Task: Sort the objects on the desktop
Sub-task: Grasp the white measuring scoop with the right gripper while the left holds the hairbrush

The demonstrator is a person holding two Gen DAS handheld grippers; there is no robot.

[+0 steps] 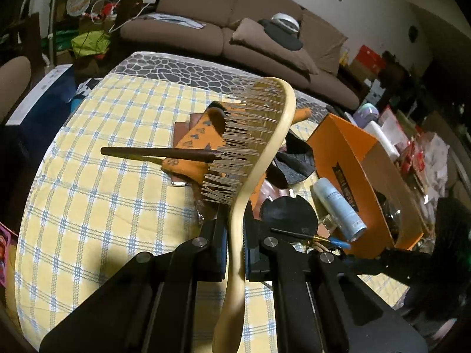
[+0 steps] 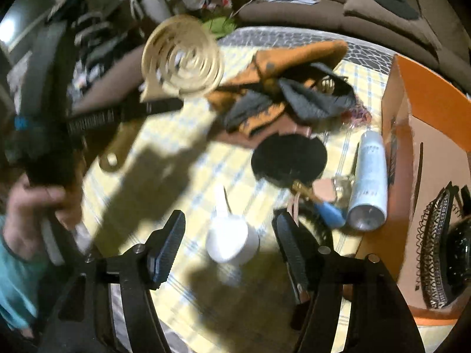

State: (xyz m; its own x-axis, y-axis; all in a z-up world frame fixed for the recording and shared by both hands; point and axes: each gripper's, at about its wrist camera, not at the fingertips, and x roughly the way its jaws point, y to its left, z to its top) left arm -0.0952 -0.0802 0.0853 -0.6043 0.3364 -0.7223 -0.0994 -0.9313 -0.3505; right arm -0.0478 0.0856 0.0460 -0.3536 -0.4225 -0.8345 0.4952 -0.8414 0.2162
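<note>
At right frame edge, the orange box (image 2: 418, 111) holds dark beaded items (image 2: 435, 250). Left gripper (image 1: 235, 253) clamps a brush (image 1: 259, 147); right gripper (image 2: 229, 235) gapes over a white bottle (image 2: 232, 241).

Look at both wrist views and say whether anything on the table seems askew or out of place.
Yes. The white spray can lies on its side beside the orange box, and orange and grey cloths sit in a crumpled heap. The hairbrush is off the table, clamped by its handle in the left gripper.
</note>
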